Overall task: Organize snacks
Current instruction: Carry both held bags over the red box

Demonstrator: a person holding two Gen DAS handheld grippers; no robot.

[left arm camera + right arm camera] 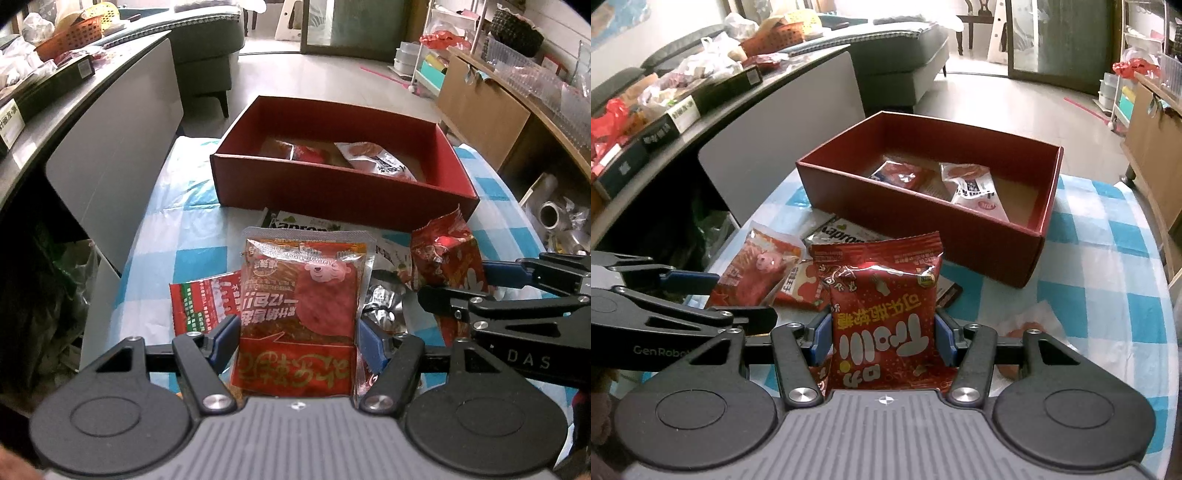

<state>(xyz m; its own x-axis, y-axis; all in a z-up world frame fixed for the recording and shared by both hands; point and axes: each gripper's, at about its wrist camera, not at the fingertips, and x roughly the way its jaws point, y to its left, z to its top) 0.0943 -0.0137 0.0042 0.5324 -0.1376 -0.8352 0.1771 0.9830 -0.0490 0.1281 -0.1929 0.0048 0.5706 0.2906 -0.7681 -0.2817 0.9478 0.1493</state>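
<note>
Left wrist view: left gripper (297, 338) clenched on flat clear-topped pouch of red spicy strips (301, 295), blue pads pressing both side edges. Pouch lifted off blue-and-white checked tablecloth (162, 236). Open red cardboard box (343, 184) ahead, two packets already inside (near its middle). Loose packets near the grippers.

Right wrist view: right gripper (882, 338) clenched on puffy red foil candy bag (886, 310), box (923, 221) beyond.

Risk: edge grip on slick film may slip; bags could catch box's near wall or grippers collide on converging.
</note>
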